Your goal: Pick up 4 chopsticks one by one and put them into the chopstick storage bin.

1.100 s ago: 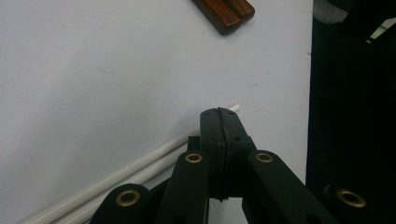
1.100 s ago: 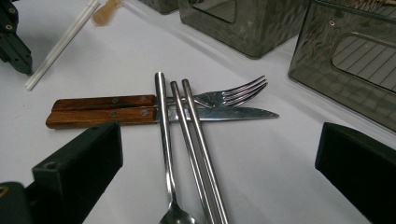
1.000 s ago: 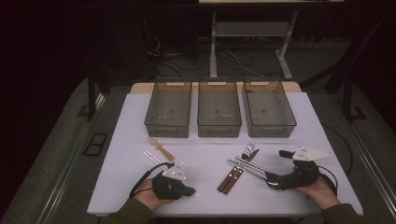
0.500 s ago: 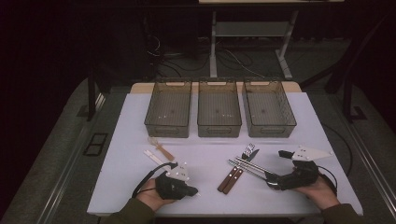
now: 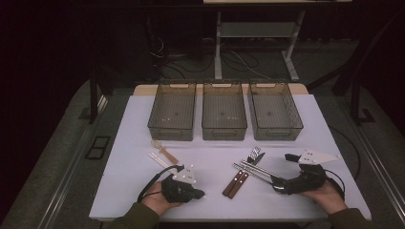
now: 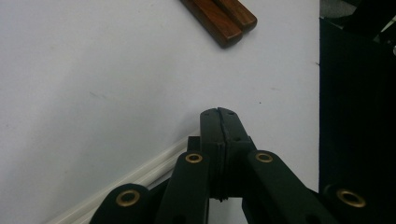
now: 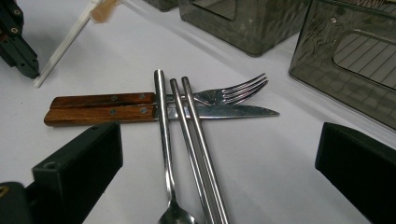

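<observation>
The white desk (image 5: pixel 129 143) carries three smoky, see-through bins (image 5: pixel 224 110) in a row along its far side, with the cutlery laid out nearer the person. Against the picture from a second ago, the left gripper (image 5: pixel 198 194) has slid a little toward the desk's near edge and now lies low on the surface, away from the white chopsticks (image 5: pixel 160 161); the right gripper (image 5: pixel 277 186) has barely shifted, its tip close to the near ends of the metal pieces.

The cutlery pile (image 5: pixel 246 171) lies at the desk's middle right. In the right gripper view, a wooden-handled fork (image 7: pixel 233 91) and a wooden-handled knife (image 7: pixel 219 112) lie side by side, long axes parallel, handles toward the left gripper and the tines and blade tip toward the bins. Across them, resting on top, lie a steel spoon (image 7: pixel 163 140) and a pair of steel chopsticks (image 7: pixel 196 149), long axes running from the right gripper toward the bins, the spoon's bowl at the near end between the jaws.

The right gripper's jaws stand wide apart on either side of the spoon and steel chopsticks, touching nothing. In the left gripper view the left gripper's jaws are pressed together with nothing between them, pointing toward the wooden handle ends (image 6: pixel 224 21); the white chopsticks (image 6: pixel 140 179) run just beside that gripper.
</observation>
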Motion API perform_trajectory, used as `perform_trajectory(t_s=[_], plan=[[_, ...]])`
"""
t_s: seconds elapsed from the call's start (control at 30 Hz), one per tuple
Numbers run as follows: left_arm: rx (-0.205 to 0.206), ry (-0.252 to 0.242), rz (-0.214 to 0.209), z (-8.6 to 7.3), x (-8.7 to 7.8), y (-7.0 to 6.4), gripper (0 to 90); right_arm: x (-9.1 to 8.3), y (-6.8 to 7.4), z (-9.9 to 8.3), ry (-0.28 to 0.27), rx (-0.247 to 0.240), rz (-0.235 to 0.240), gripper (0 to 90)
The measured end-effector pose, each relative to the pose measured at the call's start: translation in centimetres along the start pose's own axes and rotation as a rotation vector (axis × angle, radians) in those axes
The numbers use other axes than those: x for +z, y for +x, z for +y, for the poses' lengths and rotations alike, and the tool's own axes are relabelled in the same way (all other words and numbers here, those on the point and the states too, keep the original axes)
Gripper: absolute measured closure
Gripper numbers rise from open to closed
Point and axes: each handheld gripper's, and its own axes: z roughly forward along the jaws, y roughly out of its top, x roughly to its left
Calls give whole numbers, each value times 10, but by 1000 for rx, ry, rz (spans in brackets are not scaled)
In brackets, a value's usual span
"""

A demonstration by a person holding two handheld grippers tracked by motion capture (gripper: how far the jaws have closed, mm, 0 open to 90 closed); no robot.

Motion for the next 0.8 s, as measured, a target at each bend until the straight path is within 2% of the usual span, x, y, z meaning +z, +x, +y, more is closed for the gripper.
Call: perform_trajectory(t_s=[0.8], plan=[[3, -14, 57, 12, 11, 5, 887, 1, 0, 0, 2, -1, 2, 6]])
